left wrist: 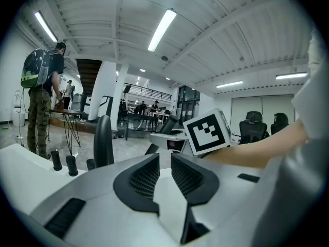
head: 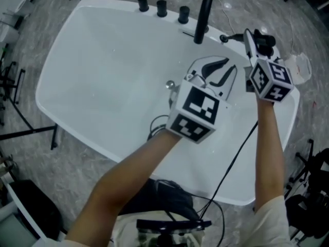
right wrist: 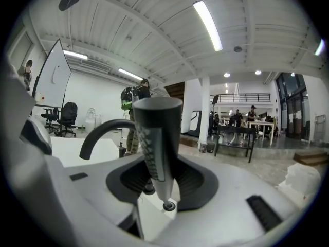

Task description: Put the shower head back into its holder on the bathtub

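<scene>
Right gripper view: right gripper [right wrist: 154, 175] clenched on the dark shower head [right wrist: 157, 133], which is held over the bathtub [head: 103, 10] rim near the spout [head: 203, 14]. It is not yet seated, so lowering it into the holder remains. Its long axis stands near upright, leaning slightly, flat end uppermost. Left gripper [left wrist: 165, 170] — jaws narrowly apart, empty.
</scene>
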A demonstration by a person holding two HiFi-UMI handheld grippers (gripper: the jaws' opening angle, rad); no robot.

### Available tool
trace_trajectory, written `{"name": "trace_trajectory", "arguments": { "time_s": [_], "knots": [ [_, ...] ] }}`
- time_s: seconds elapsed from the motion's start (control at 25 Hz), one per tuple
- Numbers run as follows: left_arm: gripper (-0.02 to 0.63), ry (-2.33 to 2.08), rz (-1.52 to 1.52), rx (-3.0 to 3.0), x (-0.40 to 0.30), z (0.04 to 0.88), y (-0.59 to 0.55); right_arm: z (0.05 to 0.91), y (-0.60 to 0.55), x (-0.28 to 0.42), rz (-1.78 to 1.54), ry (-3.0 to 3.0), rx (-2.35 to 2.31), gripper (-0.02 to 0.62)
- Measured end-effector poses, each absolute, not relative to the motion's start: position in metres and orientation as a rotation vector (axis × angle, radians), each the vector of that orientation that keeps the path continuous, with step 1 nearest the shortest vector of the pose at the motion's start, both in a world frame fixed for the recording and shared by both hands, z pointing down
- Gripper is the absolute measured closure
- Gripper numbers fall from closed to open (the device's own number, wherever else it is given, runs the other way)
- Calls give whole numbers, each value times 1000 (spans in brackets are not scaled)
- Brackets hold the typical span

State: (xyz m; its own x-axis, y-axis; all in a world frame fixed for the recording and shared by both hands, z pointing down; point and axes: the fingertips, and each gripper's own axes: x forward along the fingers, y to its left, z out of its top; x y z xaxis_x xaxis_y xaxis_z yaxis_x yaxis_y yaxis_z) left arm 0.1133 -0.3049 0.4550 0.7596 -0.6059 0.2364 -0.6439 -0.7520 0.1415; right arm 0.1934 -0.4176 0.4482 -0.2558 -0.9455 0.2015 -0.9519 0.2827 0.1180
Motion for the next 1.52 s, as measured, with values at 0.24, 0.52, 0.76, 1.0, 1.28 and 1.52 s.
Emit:
{"name": "trace_trajectory", "arguments": {
  "time_s": [0.24,0.52,0.76,1.0,1.28,1.52],
  "knots": [
    [523,-976,299,2725,115,481,-299,475,-424,195,48,-2324,1729,457],
    [523,-973,361,2679,121,516,-312,510,-447,207,78,-2310,1703,457],
    [523,-993,360,2650,119,535,-329,541,-470,207,109,-2303,1677,457],
    [523,-1016,348,2617,116,543,-337,558,-479,207,124,-2298,1665,457],
    [523,-1018,366,2594,110,561,-337,561,-491,209,124,-2315,1668,457],
    [523,-1020,368,2611,105,568,-340,558,-505,204,107,-2321,1644,457]
  ]
}}
